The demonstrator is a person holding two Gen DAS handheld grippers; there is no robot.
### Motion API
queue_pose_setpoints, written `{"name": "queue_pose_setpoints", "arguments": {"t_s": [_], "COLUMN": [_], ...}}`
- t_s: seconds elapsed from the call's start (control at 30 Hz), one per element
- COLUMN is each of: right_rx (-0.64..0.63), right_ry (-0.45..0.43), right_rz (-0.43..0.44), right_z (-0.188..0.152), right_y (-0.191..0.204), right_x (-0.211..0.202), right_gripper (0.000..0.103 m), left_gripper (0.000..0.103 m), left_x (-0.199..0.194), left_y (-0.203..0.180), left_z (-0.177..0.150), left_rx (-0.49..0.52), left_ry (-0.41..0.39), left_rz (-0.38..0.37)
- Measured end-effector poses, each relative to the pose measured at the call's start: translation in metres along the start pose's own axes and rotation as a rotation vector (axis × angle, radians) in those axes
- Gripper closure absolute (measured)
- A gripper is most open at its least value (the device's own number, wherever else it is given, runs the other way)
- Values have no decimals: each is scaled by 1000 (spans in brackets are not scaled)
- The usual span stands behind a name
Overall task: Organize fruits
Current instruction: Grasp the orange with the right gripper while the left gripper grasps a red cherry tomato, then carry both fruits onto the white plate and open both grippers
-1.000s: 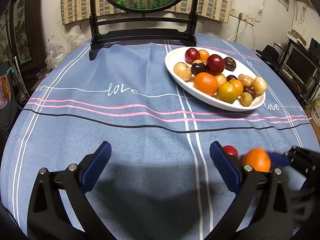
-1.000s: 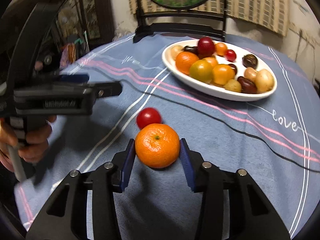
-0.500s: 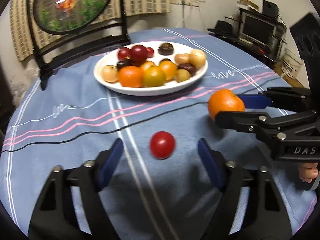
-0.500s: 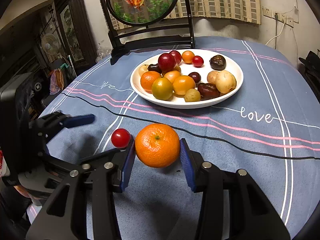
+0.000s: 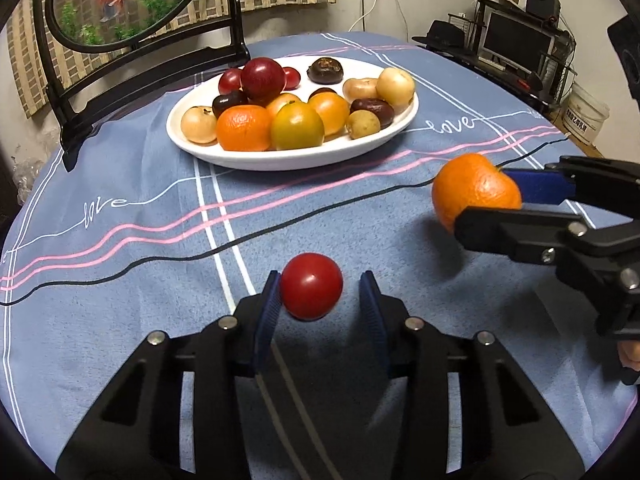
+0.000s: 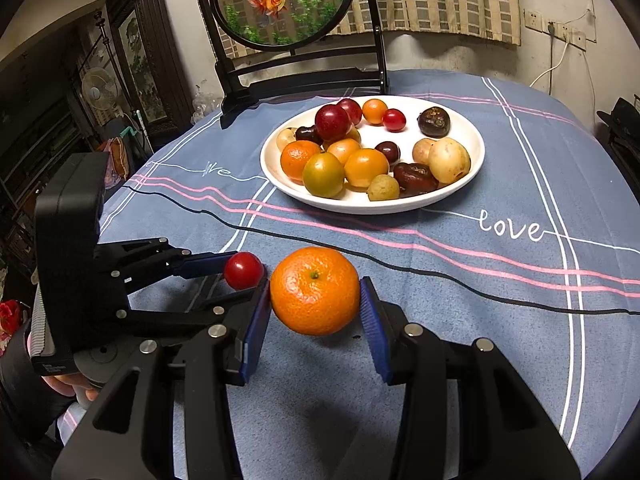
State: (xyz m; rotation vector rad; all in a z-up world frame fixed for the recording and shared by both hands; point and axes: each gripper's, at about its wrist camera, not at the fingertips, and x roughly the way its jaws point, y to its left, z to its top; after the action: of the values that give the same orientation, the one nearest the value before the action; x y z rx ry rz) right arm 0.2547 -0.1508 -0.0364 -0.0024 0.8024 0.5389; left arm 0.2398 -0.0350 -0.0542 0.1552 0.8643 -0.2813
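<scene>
Glossy red, the small round tomato (image 5: 311, 286) sits low centre of the left view, between our left hand-held gripper (image 5: 318, 304), whose jaws are closing: one pad touches, the other stands clear. At right our right hand-held gripper (image 6: 316, 308) clenches the dimpled orange (image 6: 315, 290) (no long axis on either). Upward lies the white plate (image 5: 296, 160) on the blue cloth desk (image 5: 120, 280).

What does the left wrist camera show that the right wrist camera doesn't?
Only the left wrist view: a computer monitor and a white bucket off the table's right.
Only the right wrist view: a standing fan at left.
Both: the white plate of fruit, the right gripper holding the orange, and the cherry tomato between the left gripper's closing jaws.
</scene>
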Motion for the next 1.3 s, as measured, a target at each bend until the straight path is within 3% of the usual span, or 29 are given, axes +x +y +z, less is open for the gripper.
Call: {"name": "queue_pose_setpoints", "arguments": {"t_s": [0.13,0.7,0.93,1.1,1.3], "right_rx": [-1,-7,-20,14,55], "right_ry": [-1,36,24,-48,-187], "right_rz": [-2,-5,21,14,-45], "right_z": [0,-7,-12,1,49], "right_y": [0,2,9,3,-15], "right_x": [0,8,3,-11,-19], "right_gripper": [58,58,58,58,58], "left_gripper": [72,73,73,73,73], "left_x": [2,-22,-54,-71,-61], "left_y": [3,-3,3,15,38], "left_z": [1,-3,-2,21,87], "left_rx": [-17,-47,-100,-121,-132], "left_ry": [2,-49,-121,-162,-204], "left_rz": [8,1,-21,-46,3]}}
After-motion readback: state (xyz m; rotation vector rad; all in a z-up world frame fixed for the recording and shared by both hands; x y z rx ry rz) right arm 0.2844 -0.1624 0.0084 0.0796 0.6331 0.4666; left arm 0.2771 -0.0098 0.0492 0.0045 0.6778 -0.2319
